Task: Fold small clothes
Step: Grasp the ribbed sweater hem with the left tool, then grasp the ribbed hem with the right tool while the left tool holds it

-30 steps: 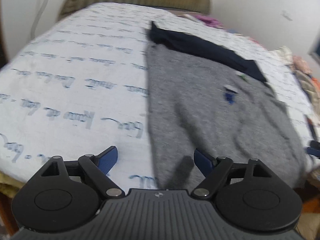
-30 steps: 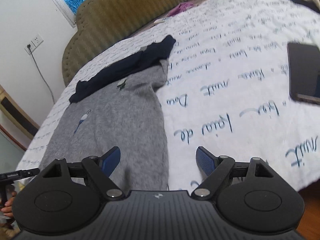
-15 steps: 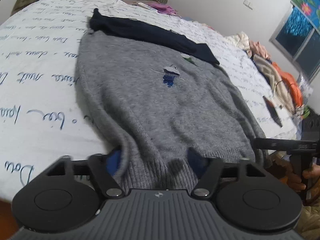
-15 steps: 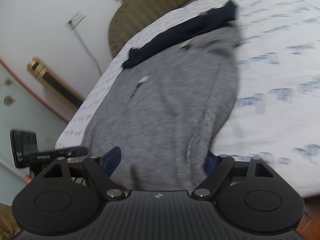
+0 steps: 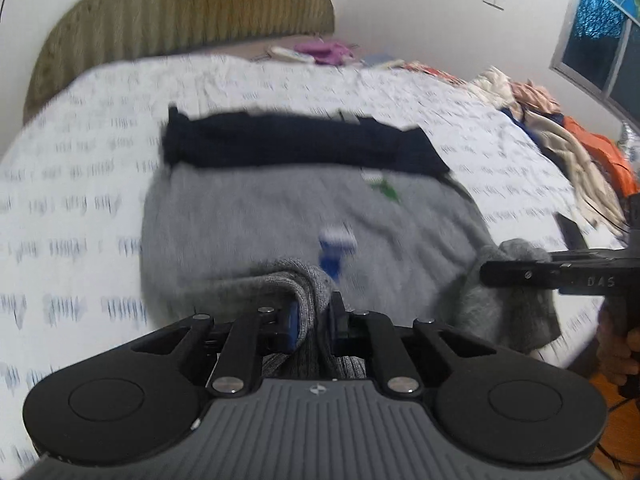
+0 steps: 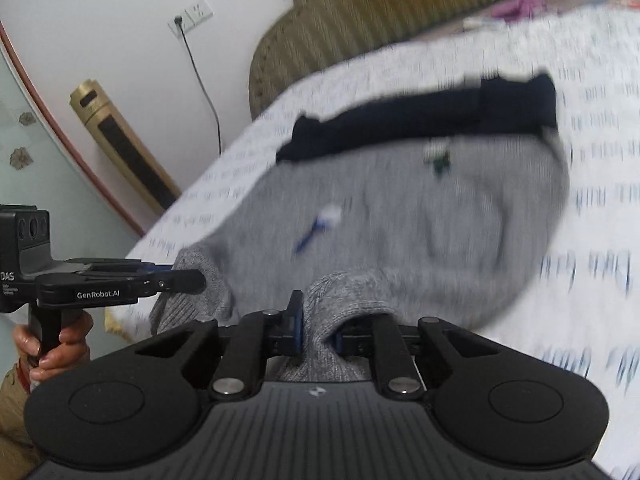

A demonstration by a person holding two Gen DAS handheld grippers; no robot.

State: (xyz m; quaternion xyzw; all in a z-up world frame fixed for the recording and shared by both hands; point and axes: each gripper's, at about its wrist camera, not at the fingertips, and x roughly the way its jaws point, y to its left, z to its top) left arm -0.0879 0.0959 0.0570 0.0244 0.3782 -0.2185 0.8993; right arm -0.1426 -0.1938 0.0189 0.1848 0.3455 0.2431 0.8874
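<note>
A grey knit sweater [image 5: 280,216] with a small blue and white emblem lies flat on the bed, and a navy part [image 5: 304,144] lies across its far end. My left gripper [image 5: 314,318] is closing, its pads pinching the near hem at the left corner. That corner is lifted and bunched. My right gripper [image 5: 486,272] holds the other hem corner, raised off the sheet. In the right wrist view, the right gripper [image 6: 318,326] is closing with the grey sweater [image 6: 420,208] hem pressed between its pads. The left gripper [image 6: 200,281] grips the far corner there.
The bed sheet [image 5: 80,200] is white with blue writing. An olive headboard [image 5: 180,12] stands at the far end. Loose clothes [image 5: 560,152] pile at the bed's right edge, beside a dark phone [image 5: 570,232]. A gold tower fan [image 6: 120,144] stands by the wall.
Both grippers came in from open to the sweater's near hem, closed on its two corners and lifted them. The views now face straight up the sweater.
</note>
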